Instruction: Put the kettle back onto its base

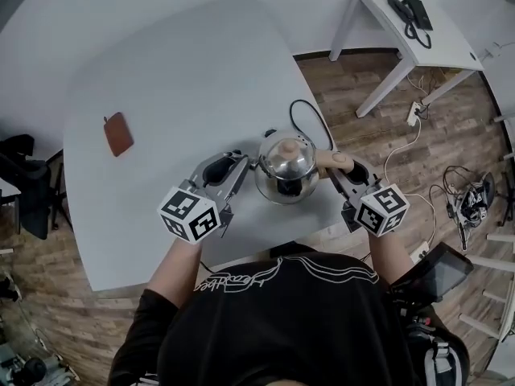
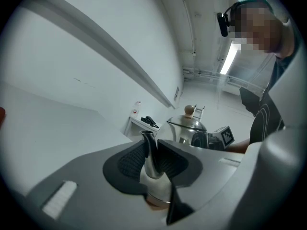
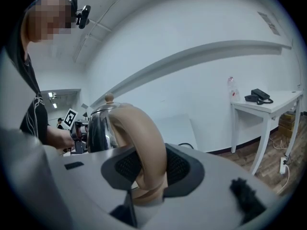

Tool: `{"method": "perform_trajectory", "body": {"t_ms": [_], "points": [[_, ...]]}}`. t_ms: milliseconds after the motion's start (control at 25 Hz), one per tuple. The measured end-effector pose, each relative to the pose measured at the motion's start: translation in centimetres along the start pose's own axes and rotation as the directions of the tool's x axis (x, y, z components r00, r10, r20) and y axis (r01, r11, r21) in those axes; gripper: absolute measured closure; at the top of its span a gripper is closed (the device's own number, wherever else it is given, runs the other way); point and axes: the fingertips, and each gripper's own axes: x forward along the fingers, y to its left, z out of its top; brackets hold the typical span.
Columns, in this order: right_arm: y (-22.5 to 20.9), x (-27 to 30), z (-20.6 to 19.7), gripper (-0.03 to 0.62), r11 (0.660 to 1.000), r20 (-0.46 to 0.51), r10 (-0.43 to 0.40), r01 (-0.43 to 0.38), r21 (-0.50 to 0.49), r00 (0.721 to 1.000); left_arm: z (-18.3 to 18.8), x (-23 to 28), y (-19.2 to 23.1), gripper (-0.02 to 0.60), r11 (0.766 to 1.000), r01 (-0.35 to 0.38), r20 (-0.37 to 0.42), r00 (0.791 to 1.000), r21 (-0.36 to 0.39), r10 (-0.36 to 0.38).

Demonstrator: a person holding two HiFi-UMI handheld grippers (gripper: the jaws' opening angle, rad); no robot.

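Kettle (image 1: 286, 167) held between left gripper (image 1: 241, 166) and right gripper (image 1: 341, 170).

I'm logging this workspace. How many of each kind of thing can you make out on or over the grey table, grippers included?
kettle: 1
brown pouch: 1
black cable: 1
grippers: 2, the left gripper and the right gripper
Total: 5

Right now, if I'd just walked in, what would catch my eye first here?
A shiny steel kettle by the grey table's near edge, held from both sides: the left gripper clamps its spout, the right gripper its tan handle. Farther left on the table lies a small brown pouch.
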Motion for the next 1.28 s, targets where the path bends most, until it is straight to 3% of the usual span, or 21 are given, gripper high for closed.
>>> {"method": "perform_trajectory", "body": {"t_ms": [400, 920, 1120, 1280], "points": [[-1.5, 2.1, -1.1, 0.477, 0.998, -0.028, -0.047, 0.045, -0.050, 0.999, -0.8, 0.7, 1.0, 0.489, 0.991, -0.005, -0.021, 1.000, 0.132, 0.008], [-1.9, 2.3, -2.6, 0.477, 0.996, -0.041, -0.077, 0.075, -0.051, 0.996, -1.8, 1.0, 0.9, 0.485, 0.983, -0.038, -0.025, 0.999, 0.178, 0.043], [-2.4, 2.3, -2.9, 0.477, 0.996, -0.023, -0.090, 0.090, -0.007, 0.996, -1.6, 1.4, 1.0, 0.486, 0.984, -0.063, 0.000, 0.998, 0.169, 0.064], [-2.4, 2.3, -2.9, 0.477, 0.995, -0.010, -0.098, 0.098, 0.019, 0.995, -2.2, 1.7, 1.0, 0.486, 0.995, -0.045, -0.025, 0.999, 0.091, 0.048]]}}
